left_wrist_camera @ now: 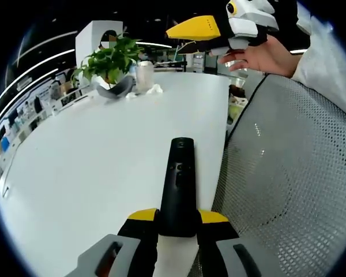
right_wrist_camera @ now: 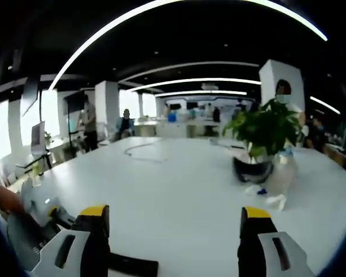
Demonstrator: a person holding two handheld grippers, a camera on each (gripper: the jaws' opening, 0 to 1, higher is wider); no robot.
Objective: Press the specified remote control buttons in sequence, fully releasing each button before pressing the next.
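While clamped in the left tool (left_wrist_camera: 177, 222), a slim matte-black remote (left_wrist_camera: 179, 184) over glossy white table (left_wrist_camera: 92, 167); right tool (right_wrist_camera: 173, 222) wide open.

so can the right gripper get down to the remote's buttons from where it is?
Probably yes. The right gripper hangs open above the table with only bare tabletop between it and the remote, which the left gripper clamps with its button face up.

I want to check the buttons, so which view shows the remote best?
The left gripper view: the remote lies lengthwise on the table, buttons facing up, its near end between the fingers. The right gripper view catches just one dark end at the bottom edge.
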